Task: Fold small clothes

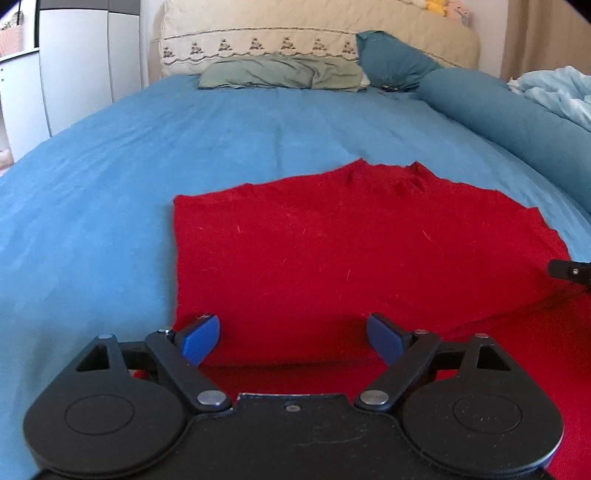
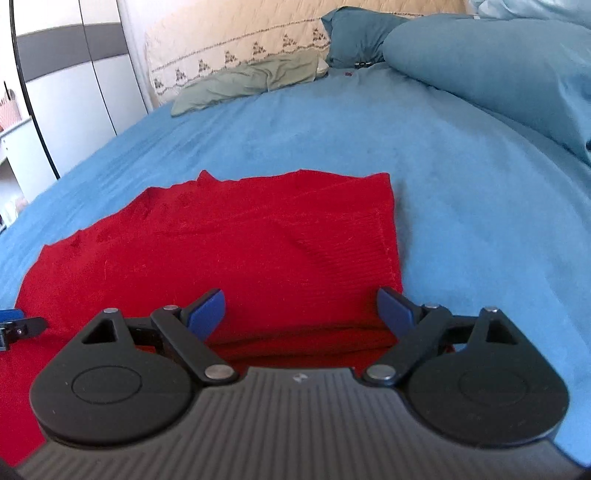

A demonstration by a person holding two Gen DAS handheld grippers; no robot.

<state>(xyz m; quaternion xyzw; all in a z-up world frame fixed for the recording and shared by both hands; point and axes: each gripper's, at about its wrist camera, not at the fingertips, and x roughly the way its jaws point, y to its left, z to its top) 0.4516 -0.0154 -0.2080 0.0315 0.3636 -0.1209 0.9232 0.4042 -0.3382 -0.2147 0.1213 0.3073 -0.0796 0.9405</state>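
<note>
A red knitted garment (image 1: 351, 251) lies partly folded on the blue bed; it also shows in the right wrist view (image 2: 236, 251). A folded layer's near edge runs just in front of both grippers. My left gripper (image 1: 293, 338) is open and empty, its blue pads spread over the garment's near left corner. My right gripper (image 2: 301, 310) is open and empty over the near right part, its right pad at the garment's right hem. The right gripper's tip shows at the left wrist view's right edge (image 1: 570, 271), and the left gripper's tip at the right wrist view's left edge (image 2: 18, 326).
The blue bed sheet (image 1: 147, 155) stretches around the garment. A green pillow (image 1: 280, 74) and a teal pillow (image 1: 391, 61) lie by the beige headboard (image 1: 295, 33). A teal bolster (image 1: 509, 110) runs along the right side. White wardrobes (image 1: 74, 62) stand at the left.
</note>
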